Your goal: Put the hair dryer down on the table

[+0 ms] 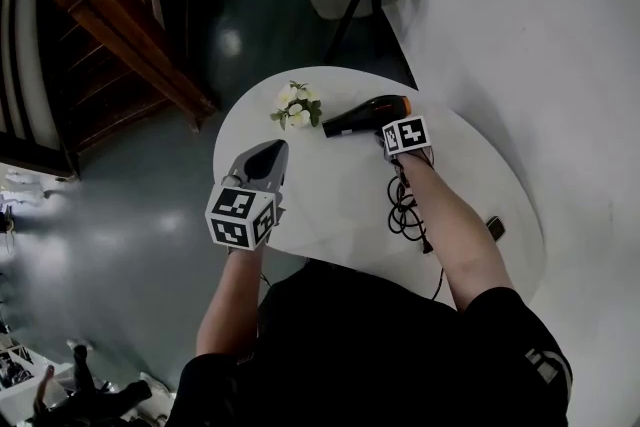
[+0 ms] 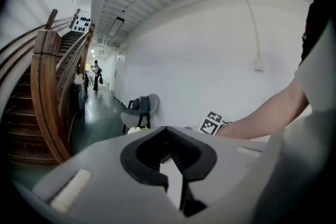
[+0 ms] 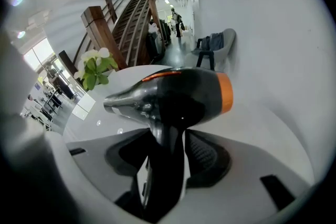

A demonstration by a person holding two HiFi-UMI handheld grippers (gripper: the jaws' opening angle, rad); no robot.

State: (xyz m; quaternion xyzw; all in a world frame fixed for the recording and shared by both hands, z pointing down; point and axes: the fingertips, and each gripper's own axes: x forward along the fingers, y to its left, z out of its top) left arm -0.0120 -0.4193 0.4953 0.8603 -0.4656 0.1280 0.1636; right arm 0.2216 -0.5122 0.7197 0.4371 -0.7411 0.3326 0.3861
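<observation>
- The left gripper (image 1: 268,157), grey with a marker cube, hovers at the 9 o'clock edge of the round white table (image 1: 330,215); its jaws are closed on nothing (image 2: 167,132).
- A small bunch of white flowers with green leaves (image 1: 296,106) stands at 11 o'clock.
- The black hair dryer with an orange rear ring (image 1: 365,115) is at 12 o'clock, nozzle towards the flowers; I cannot tell whether it touches the tabletop.
- The right gripper (image 1: 387,137) is clamped on the dryer's handle (image 3: 167,139).
- A coiled black cable (image 1: 403,210) lies towards 4 o'clock.

Left tongs (image 2: 167,129) closed, right tongs (image 3: 168,139) clamped
</observation>
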